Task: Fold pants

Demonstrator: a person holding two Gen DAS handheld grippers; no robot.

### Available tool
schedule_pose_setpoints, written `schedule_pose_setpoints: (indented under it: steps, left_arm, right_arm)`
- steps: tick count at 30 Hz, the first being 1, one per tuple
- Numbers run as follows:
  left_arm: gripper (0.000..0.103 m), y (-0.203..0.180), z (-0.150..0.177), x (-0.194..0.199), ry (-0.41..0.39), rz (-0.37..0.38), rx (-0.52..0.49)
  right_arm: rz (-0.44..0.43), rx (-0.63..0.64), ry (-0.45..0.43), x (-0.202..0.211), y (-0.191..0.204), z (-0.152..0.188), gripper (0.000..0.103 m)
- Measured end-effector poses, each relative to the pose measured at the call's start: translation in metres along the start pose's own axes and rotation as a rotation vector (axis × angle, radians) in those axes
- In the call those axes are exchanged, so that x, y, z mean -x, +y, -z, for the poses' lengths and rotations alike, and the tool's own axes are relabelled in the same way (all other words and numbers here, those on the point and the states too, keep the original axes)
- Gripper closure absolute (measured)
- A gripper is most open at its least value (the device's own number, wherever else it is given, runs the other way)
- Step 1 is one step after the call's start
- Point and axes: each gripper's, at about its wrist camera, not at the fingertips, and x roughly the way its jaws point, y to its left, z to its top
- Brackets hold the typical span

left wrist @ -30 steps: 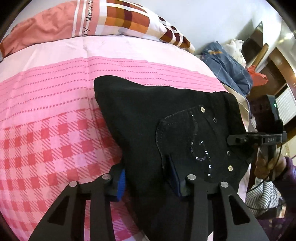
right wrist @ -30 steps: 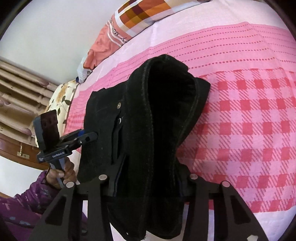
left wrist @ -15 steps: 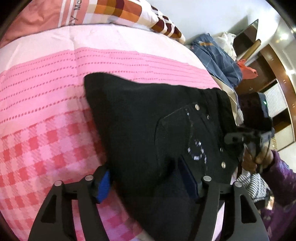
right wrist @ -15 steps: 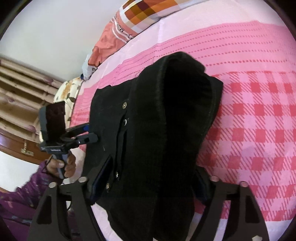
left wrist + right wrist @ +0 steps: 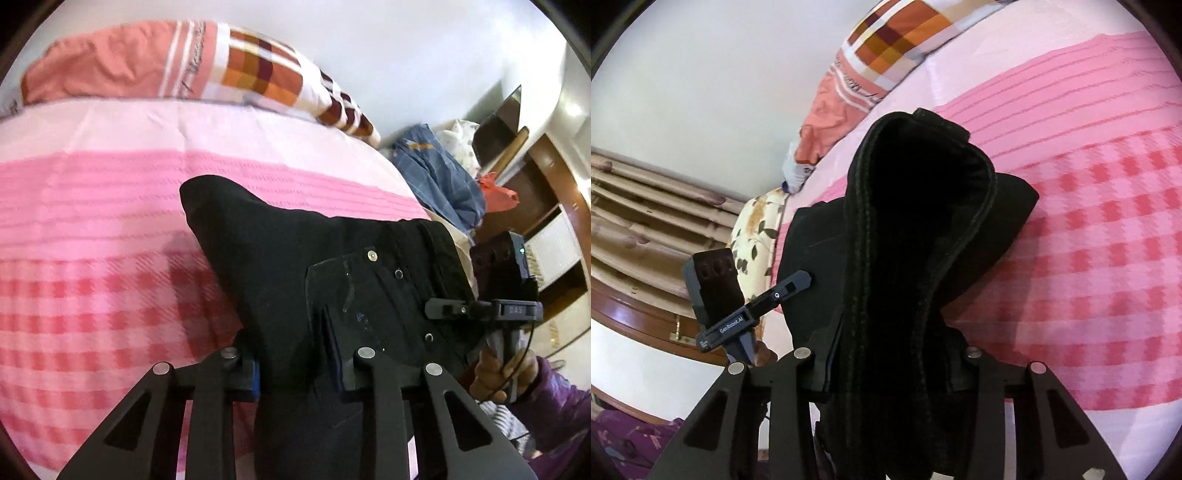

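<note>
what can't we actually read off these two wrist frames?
- Left wrist: whether the left gripper pads press the black pants; jaws are closing, cloth between them covers the contact.
- Right wrist: right gripper pads, buried under the bunched waistband; jaws closing.
- Both views: lower pant legs, cut off at the bottom edge.
- Left wrist: pillow lettering, blurred.
- Left wrist: the hand on the right gripper, partly behind its handle.

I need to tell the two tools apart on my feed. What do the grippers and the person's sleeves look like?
Both grippers are black, with angular cut-out fingers, silver rivets and blue pads. The right gripper carries a boxy black camera block with a green light, printed letters on its body, and a thin cable. The left gripper reads "GenRobot.AI" in white. The sleeve is purple.
</note>
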Motion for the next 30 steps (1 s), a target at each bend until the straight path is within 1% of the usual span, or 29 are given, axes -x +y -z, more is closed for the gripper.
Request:
schedule_pose_setpoints:
  steps: [2, 6, 12, 16, 23, 26, 30]
  left_arm:
    - [0.075, 0.001, -0.001, 0.012, -0.022, -0.027, -0.006]
    - [0.075, 0.008, -0.003, 0.039, -0.07, -0.117, -0.018]
    - [0.075, 0.039, -0.005, 0.077, -0.139, -0.232, -0.009]
    - [0.075, 0.06, -0.011, 0.087, -0.165, -0.296, -0.017]
    - [0.075, 0.102, -0.033, 0.108, -0.207, -0.37, -0.002]
    - [0.075, 0.118, -0.044, 0.112, -0.221, -0.388, 0.005]
    - [0.075, 0.135, -0.06, 0.112, -0.237, -0.435, -0.02]
  right_arm:
    - [-0.03, 0.001, 0.001, -0.012, 0.01, -0.002, 0.064]
    - [-0.073, 0.014, 0.003, -0.035, 0.03, -0.008, 0.064]
    - [-0.125, 0.047, 0.016, -0.073, 0.065, -0.025, 0.064]
    - [-0.14, 0.068, 0.029, -0.098, 0.085, -0.038, 0.064]
    - [-0.149, 0.098, 0.047, -0.137, 0.115, -0.061, 0.064]
    - [-0.153, 0.101, 0.052, -0.157, 0.123, -0.074, 0.064]
    - [-0.156, 0.107, 0.054, -0.183, 0.131, -0.093, 0.064]
